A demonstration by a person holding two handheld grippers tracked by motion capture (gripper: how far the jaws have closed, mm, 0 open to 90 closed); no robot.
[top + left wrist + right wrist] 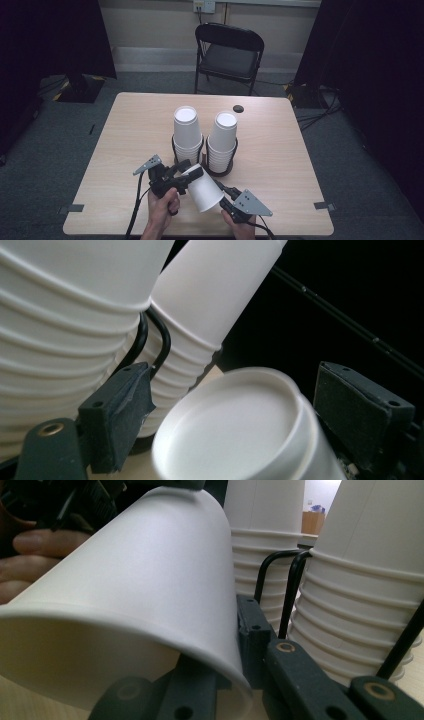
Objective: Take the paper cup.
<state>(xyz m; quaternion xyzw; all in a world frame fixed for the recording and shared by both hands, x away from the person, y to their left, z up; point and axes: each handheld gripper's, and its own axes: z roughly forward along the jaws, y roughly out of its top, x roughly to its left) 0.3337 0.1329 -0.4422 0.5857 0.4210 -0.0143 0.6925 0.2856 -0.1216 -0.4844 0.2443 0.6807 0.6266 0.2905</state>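
Observation:
A single white paper cup [205, 192] hangs tilted over the table's near edge, base toward the upper left. My right gripper [220, 189] is shut on the cup's wall near the rim; in the right gripper view one finger [251, 635] presses on the outside of the cup [140, 595] while the other is hidden. My left gripper [190, 171] is open around the cup's base. In the left gripper view the base [240, 425] sits between the two pads [125, 410], which stand apart from it.
Two stacks of upside-down white cups [186, 132] [223, 140] stand mid-table in black wire holders [220, 172], just beyond the held cup. A small black disc [238, 108] lies near the wooden table's [280, 165] far edge. A black folding chair [229, 55] stands behind it.

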